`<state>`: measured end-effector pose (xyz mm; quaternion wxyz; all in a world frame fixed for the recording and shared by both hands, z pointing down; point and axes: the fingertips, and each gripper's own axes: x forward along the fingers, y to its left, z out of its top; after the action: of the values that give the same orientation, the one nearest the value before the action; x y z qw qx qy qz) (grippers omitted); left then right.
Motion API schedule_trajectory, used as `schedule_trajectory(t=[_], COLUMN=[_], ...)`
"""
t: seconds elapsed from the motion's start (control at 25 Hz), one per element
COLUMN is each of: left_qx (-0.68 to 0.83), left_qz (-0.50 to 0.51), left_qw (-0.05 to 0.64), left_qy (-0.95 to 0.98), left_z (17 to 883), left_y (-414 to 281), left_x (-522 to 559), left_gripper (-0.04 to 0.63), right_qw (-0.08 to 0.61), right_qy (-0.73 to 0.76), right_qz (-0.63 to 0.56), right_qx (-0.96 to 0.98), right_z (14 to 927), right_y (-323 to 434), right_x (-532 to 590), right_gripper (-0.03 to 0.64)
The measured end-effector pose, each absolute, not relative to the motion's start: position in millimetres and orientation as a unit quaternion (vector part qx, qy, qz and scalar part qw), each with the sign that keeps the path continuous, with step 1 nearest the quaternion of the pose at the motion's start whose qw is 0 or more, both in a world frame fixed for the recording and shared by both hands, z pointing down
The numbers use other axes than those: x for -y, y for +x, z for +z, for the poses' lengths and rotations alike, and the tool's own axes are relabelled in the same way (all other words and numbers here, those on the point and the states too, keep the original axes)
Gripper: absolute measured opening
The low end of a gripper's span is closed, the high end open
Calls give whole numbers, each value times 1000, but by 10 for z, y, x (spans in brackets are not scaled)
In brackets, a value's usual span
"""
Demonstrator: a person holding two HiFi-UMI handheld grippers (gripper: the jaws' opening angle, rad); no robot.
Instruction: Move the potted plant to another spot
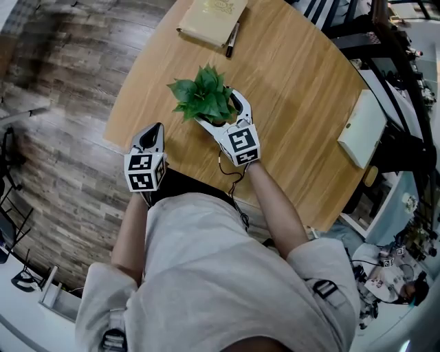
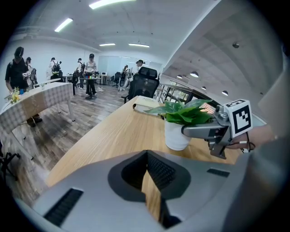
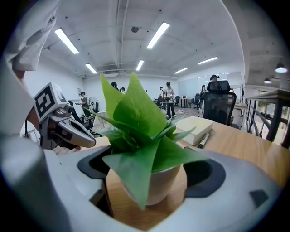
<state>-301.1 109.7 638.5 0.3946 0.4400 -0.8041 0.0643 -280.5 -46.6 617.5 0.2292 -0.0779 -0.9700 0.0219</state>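
A potted plant [image 1: 205, 93] with green leaves and a white pot [image 2: 176, 135] stands near the front of the round wooden table [image 1: 302, 82]. My right gripper [image 1: 218, 110] reaches around it, jaws wide, a pad on each side of the pot [image 3: 161, 186]. The leaves hide the rim, and I cannot tell whether the pot's base rests on the wood. My left gripper [image 1: 148, 141] hangs at the table's near left edge, shut with nothing in it, and its pads meet at the tip [image 2: 147, 156]. From the right gripper view it shows at the left [image 3: 68, 129].
A tan book [image 1: 212, 19] with a black pen [image 1: 232, 40] beside it lies at the table's far side. A white flat box [image 1: 363, 127] sits at the right edge. A black office chair [image 2: 145, 81] and several people stand farther off in the room.
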Motion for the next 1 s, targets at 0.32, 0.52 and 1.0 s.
schedule_trajectory(t=[0.32,0.52,1.0], left_qx=[810,815,825], left_qz=[62,59,54], left_qw=[389,384,357], left_qy=[434,430,434], left_z=[6324,6268,6032], left_y=[-2804,-2686,-2458], left_x=[-1189,-1245,-1343], left_gripper=[12,12,12], right_qw=[231,232,207], right_qy=[-90,-98,-99], right_qz=[41,47,35], right_qx=[968,967,973], right_z=[6178,6143,5823], right_y=[-2566,-2431,-2200], right_x=[296,188,88], right_gripper=[491,489,488])
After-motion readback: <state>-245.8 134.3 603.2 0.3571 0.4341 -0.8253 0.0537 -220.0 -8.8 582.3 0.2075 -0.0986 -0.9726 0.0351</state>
